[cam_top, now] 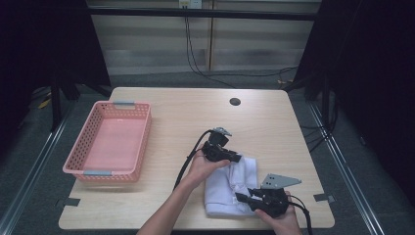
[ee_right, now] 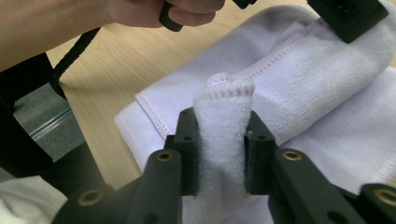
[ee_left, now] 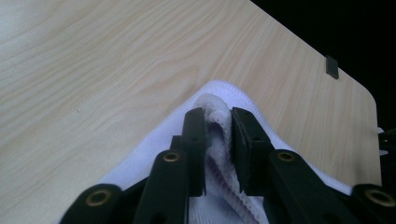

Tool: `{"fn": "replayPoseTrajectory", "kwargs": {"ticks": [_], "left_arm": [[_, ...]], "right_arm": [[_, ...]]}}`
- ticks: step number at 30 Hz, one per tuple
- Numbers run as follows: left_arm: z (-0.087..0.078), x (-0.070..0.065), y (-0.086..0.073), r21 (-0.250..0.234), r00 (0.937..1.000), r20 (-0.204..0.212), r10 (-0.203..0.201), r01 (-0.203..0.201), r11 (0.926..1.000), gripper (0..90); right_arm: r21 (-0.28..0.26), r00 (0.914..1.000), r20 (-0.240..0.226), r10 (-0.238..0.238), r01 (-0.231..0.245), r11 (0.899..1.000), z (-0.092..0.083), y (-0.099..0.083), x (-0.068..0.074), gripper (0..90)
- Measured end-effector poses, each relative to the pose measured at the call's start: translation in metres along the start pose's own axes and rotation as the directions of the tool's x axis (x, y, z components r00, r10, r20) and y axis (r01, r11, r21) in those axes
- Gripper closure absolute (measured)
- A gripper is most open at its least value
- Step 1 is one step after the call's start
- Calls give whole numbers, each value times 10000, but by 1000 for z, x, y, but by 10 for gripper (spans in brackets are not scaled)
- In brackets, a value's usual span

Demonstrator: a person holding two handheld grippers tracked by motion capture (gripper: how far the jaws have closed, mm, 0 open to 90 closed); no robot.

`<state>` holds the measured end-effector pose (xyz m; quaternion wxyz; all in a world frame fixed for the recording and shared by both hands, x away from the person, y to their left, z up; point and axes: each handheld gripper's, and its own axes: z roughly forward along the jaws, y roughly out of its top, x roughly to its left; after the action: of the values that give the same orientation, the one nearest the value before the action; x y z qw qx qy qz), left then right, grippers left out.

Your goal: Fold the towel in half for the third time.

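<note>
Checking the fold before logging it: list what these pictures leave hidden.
- High view: the towel corners, covered by the left claw and right claw.
- Left gripper view: towel's near part behind the jaws.
- High view: the basket near inner wall, hidden by its rim.

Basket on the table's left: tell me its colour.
The basket is pink, with a perforated wall and grey handle clips. It shows best in the high view.

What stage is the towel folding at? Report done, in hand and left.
Done: the white towel lies doubled over on the table. In hand: the left gripper pinches a folded edge, and the right gripper pinches another bunched edge. Left: probably finishing the fold; the pink basket holds nothing yet.
</note>
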<state>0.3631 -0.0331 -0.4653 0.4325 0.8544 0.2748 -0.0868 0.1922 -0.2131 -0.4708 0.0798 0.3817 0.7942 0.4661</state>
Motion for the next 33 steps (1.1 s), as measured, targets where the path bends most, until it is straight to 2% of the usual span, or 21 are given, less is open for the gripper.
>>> {"fn": "replayPoseTrajectory", "kwargs": {"ticks": [4, 6, 9, 11, 14, 15, 18, 22, 23, 25, 27, 28, 30, 31, 32, 33], "left_arm": [[7, -2, 2, -18, 10000, 62, -76, 77, 10000, 690], [8, -3, 3, -62, 9998, 211, 27, -26, 10000, 644], [6, -9, 8, -197, 9997, 86, 212, -210, 9996, 502], [1, -12, 11, -440, 9996, 75, 267, -263, 9987, 420], [-14, -15, 15, -843, 9996, 19, 275, -272, 9961, 355], [-19, -15, 15, -886, 9994, 24, 358, -354, 9954, 353], [-38, -17, 11, -1082, 9982, -315, 507, -538, 9927, 331], [-58, -17, -3, -1226, 9965, -667, 500, -579, 9908, 338], [-62, -18, -7, -1233, 9966, -685, 464, -546, 9909, 331], [-70, -18, -17, -1177, 9964, -707, 471, -553, 9915, 336], [-77, -21, -30, -954, 9957, -698, 613, -678, 9931, 365], [-80, -24, -36, -875, 9950, -627, 778, -831, 9927, 443], [-82, -30, -48, -635, 9941, -323, 1040, -1059, 9923, 491], [-83, -34, -55, -364, 9922, -180, 1230, -1236, 9917, 552], [-83, -38, -65, -90, 9913, -112, 1309, -1310, 9913, 573], [-83, -40, -70, -55, 9916, 13, 1293, -1292, 9916, 572]], "right_arm": [[192, 9999, 130, 103, -106, 9998, -8, -4, -5, 557], [231, 9996, 175, 224, -228, 9995, -11, -6, -8, 477], [129, 9994, 268, 226, -229, 9997, -19, -5, -11, 357], [82, 9988, 299, 394, -397, 9992, -25, -2, -15, 302], [-198, 9981, 430, 442, -434, 9989, -33, 3, -20, 268], [-415, 9978, 471, 456, -436, 9982, -36, 6, -22, 258], [-532, 9975, 550, 452, -423, 9977, -38, 17, -27, 243], [-365, 9927, 1195, 168, -125, 9993, -28, 31, -40, 231], [-278, 9907, 1341, 240, -204, 9994, -24, 35, -44, 227], [-111, 9874, 1580, 47, -30, 9999, -15, 45, -51, 220], [-102, 9873, 1582, 107, -92, 9999, -8, 51, -57, 211], [-41, 9869, 1605, 162, -157, 9999, -2, 56, -60, 210], [64, 9849, 1729, 101, -113, 9999, 6, 60, -64, 213], [223, 9838, 1789, 69, -111, 9997, 11, 62, -67, 214], [293, 9832, 1821, 75, -131, 9995, 15, 64, -70, 216], [447, 9835, 1811, 36, -118, 9989, 21, 64, -74, 225]]}}
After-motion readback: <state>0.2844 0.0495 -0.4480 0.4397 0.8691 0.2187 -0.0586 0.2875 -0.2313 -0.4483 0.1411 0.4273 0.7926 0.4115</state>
